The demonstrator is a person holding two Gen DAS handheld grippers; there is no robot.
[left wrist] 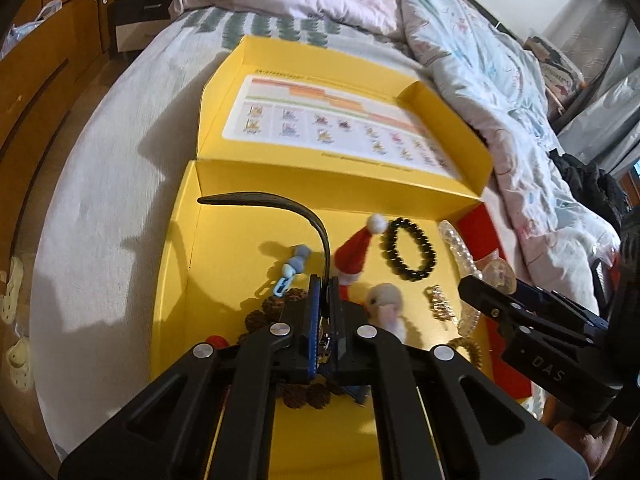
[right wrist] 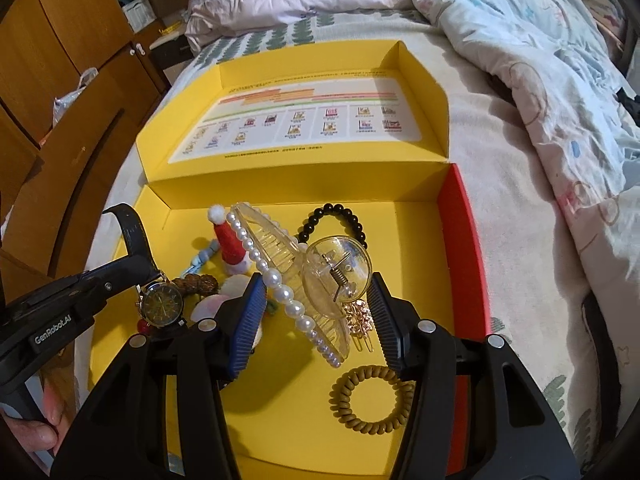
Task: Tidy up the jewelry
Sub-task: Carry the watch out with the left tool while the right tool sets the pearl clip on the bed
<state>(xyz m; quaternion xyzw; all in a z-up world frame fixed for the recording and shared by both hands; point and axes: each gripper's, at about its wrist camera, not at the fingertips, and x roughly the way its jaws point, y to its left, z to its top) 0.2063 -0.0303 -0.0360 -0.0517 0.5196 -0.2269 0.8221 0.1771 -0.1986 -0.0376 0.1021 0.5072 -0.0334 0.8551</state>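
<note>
The left claw is clenched on the black strap of a wristwatch, which hangs lifted above the yellow box on the bed. In the left view the claw's own frame hides the watch face; only the strap curls up past its tips. The right claw grasps a clear pearl-edged hair claw clip between its blue pads, holding it tilted over the box floor. Below lie a black bead bracelet, a small red Santa hat, a blue charm, a gold hairpin partly hidden behind the clip, and a coiled hair tie near the box's front edge. Brown beads and a pale felt toy are half hidden by the left claw. A hand is cut off at the right view's left edge.
</note>
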